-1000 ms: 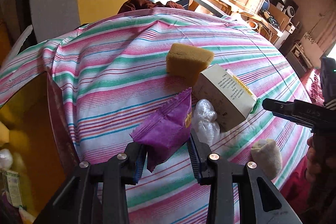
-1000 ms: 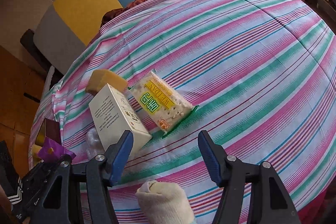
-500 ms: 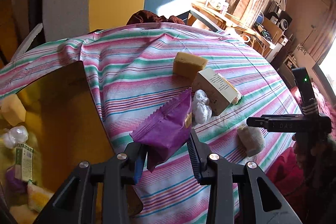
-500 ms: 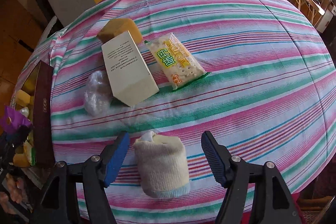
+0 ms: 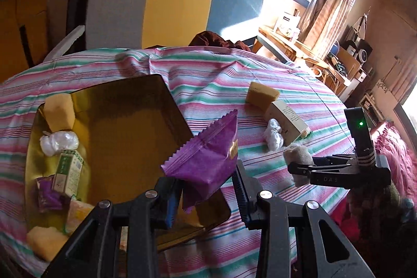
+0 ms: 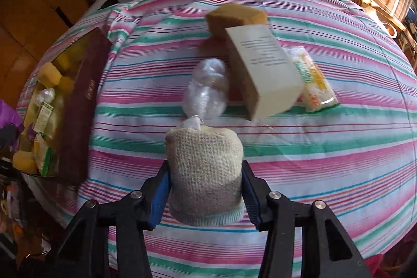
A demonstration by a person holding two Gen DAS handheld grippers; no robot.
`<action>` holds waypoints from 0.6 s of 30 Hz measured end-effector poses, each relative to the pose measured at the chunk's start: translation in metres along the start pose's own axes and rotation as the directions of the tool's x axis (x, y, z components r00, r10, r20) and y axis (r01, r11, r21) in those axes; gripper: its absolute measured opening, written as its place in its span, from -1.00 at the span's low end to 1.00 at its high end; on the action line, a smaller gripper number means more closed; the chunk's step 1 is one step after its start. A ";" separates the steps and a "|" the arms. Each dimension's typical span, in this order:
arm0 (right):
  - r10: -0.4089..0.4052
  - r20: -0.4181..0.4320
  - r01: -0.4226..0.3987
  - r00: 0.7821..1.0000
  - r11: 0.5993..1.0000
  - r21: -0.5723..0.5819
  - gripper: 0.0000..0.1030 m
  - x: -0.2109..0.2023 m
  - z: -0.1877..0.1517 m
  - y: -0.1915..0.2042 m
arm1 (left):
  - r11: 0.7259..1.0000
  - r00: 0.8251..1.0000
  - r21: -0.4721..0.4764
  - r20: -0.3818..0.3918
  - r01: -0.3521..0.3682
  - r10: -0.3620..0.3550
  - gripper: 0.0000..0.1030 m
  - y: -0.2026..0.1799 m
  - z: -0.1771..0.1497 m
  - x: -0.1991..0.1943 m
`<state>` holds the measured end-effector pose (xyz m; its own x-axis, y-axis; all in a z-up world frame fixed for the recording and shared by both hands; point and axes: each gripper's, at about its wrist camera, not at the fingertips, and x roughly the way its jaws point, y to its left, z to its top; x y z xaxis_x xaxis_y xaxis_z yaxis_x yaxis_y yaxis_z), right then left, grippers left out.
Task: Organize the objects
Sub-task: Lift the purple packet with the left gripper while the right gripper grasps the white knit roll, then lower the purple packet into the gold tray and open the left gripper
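My left gripper [image 5: 206, 186] is shut on a purple snack packet [image 5: 206, 158] and holds it above the near right corner of an open gold-lined box [image 5: 125, 127]. The box holds sponges, a green carton and small packets along its left side. My right gripper [image 6: 206, 175] points down at a rolled beige sock [image 6: 206, 168] lying on the striped cloth. Its jaws are closing, and the blue pads [image 6: 160, 189] touch both sides of the sock. In the left wrist view the right gripper [image 5: 299, 171] shows at the right, over the sock [image 5: 297, 153].
A yellow sponge [image 6: 234, 17], a white carton [image 6: 263, 69], a clear plastic bundle [image 6: 206, 87] and a cracker packet [image 6: 315, 80] lie beyond the sock. The box's dark red wall [image 6: 80, 100] stands at the left. A sofa and a cluttered desk lie beyond the table.
My left gripper has carried the purple packet left, from above the cloth to above the box. My right gripper has moved onto the rolled sock and narrowed its jaws around it.
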<state>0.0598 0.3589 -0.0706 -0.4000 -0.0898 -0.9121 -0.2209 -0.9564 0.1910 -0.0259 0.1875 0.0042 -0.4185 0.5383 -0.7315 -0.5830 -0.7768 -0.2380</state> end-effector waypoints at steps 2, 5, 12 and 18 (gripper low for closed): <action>-0.004 -0.011 0.004 1.000 1.000 -0.030 -0.02 0.010 -0.003 0.009 | 0.999 0.999 -0.017 0.022 -0.030 0.031 -0.27 0.014 -0.004 -0.010; -0.037 -0.025 0.035 0.999 0.997 -0.071 -0.01 0.019 -0.009 0.014 | 0.995 0.996 -0.064 0.044 -0.072 0.075 -0.27 0.040 -0.013 -0.023; -0.079 -0.036 0.074 0.996 0.990 -0.117 -0.01 0.024 -0.016 0.017 | 0.970 0.980 -0.172 0.069 -0.171 0.185 -0.27 0.096 -0.037 -0.056; -0.088 -0.029 0.084 0.996 0.989 -0.120 -0.01 0.022 -0.016 0.015 | 0.943 0.960 -0.227 0.083 -0.243 0.268 -0.27 0.126 -0.045 -0.072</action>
<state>0.0621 0.3380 -0.0940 -0.3529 -0.0130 -0.9356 -0.1456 -0.9870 0.0687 -0.0385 0.0360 -0.0018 -0.6158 0.3359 -0.7127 -0.2900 -0.9377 -0.1913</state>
